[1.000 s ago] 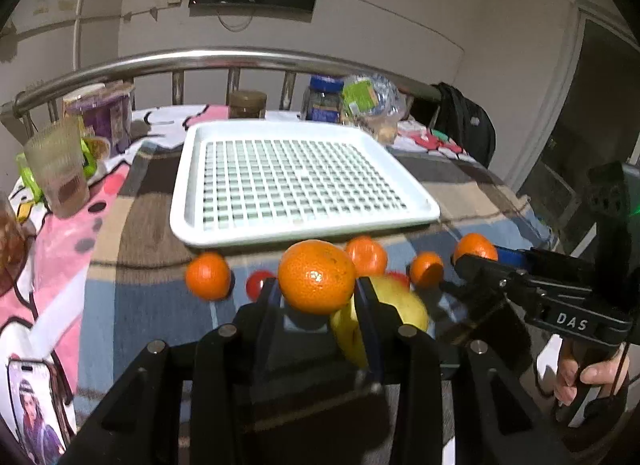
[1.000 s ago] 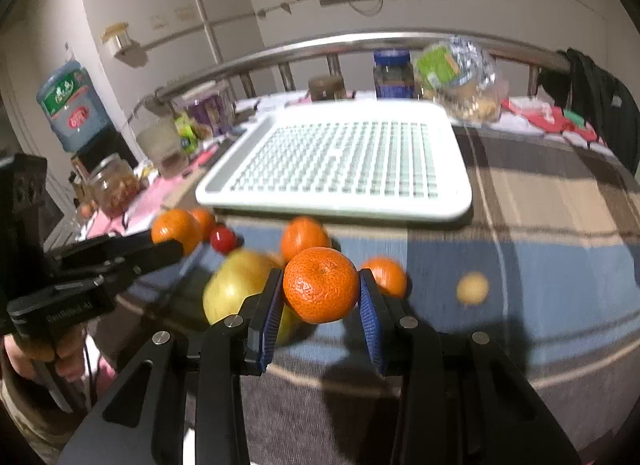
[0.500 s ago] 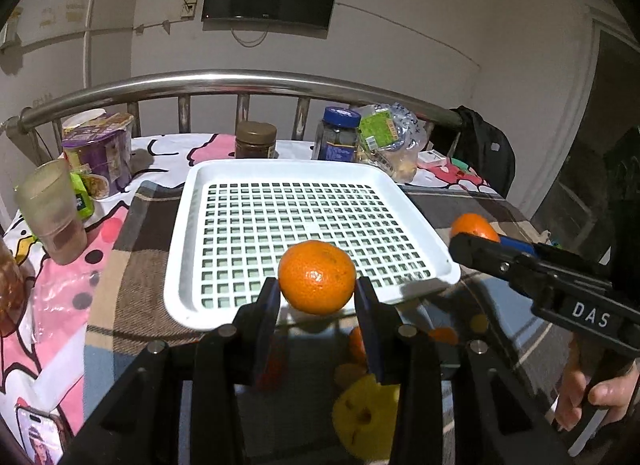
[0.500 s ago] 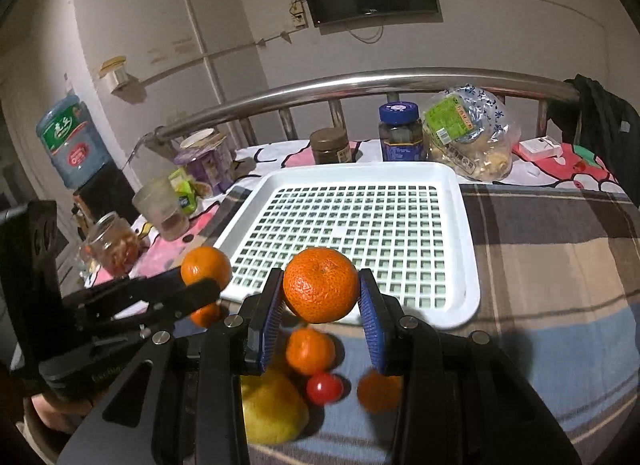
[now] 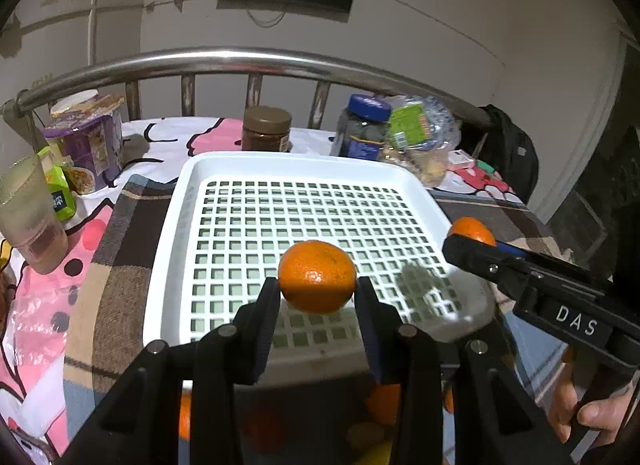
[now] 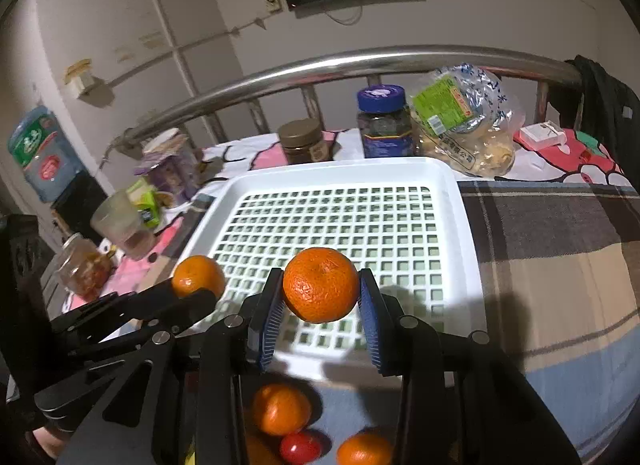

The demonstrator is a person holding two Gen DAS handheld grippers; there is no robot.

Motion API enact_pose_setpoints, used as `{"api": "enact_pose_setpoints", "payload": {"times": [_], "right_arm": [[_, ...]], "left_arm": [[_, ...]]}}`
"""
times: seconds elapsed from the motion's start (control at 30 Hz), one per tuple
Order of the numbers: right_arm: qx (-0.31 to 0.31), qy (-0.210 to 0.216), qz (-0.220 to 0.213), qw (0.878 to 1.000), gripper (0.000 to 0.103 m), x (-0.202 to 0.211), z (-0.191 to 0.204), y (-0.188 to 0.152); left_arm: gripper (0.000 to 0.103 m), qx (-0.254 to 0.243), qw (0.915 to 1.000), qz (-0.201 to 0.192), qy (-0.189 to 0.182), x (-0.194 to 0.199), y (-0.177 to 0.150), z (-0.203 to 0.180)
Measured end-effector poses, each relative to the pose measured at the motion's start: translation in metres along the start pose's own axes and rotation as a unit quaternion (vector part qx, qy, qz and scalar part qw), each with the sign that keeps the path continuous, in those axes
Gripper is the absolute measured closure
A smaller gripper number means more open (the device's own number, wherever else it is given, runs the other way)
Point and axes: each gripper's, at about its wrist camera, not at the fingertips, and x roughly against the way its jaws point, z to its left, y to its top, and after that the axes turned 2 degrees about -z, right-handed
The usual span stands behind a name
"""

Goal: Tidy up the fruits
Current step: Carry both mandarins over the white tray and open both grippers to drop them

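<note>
Left claw (image 5: 316,297) clamped on an orange (image 5: 317,276); right claw (image 6: 320,305) clamped on another orange (image 6: 321,284). Under the right claw, more oranges (image 6: 281,408) and a small red fruit (image 6: 300,447) on the blanket. Beyond both claws, white slotted tray (image 5: 248,163), nothing resting in it. Behind the tray, jars (image 6: 384,121) and a bag. Since a second ago, both raised from the fruit pile to above the tray's near edge.

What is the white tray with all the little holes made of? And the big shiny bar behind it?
The white tray looks like moulded plastic: smooth, slightly glossy, with an even grid of square holes and rounded rims. The bar behind it looks like metal, probably polished steel, since bright highlights run along its curved tube, though some duller patches show on its uprights.
</note>
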Motion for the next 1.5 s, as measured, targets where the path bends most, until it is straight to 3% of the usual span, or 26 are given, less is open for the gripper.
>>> {"api": "enact_pose_setpoints", "payload": {"times": [0.4,0.8,0.93,0.97,1.03,1.1,1.17,1.3,1.5], "right_arm": [[-0.014,-0.026,0.042,0.999,0.068,-0.055,-0.014,0.029],[-0.010,-0.060,0.086,0.994,0.067,-0.095,-0.029,0.022],[-0.009,-0.069,0.097,0.993,0.064,-0.101,-0.033,0.018],[-0.010,-0.069,0.100,0.993,0.060,-0.102,-0.034,0.017],[-0.018,-0.063,0.100,0.993,0.038,-0.101,-0.037,0.016],[-0.030,-0.057,0.091,0.994,0.021,-0.094,-0.040,0.016],[-0.037,-0.047,0.072,0.996,0.020,-0.082,-0.042,0.018],[-0.046,-0.023,0.055,0.997,0.019,-0.061,-0.043,0.021],[-0.049,-0.022,0.009,0.999,0.017,-0.018,-0.038,0.020]], "left_arm": [[0.062,0.017,0.9987,0.041,0.024,-0.054,0.029,0.014],[0.062,0.029,0.9956,0.081,0.036,-0.089,0.026,0.019],[0.060,0.032,0.9958,0.076,0.038,-0.089,0.028,0.020],[0.058,0.034,0.9959,0.074,0.038,-0.088,0.028,0.020],[0.032,0.044,0.9959,0.070,0.037,-0.085,0.029,0.022],[0.021,0.046,0.9973,0.046,0.034,-0.075,0.031,0.022],[0.013,0.040,0.9981,0.021,0.041,-0.062,0.034,0.020],[0.008,0.043,0.9986,-0.010,0.030,-0.036,0.039,0.016],[0.002,0.048,0.9965,-0.066,0.019,0.012,0.037,0.008]]}}
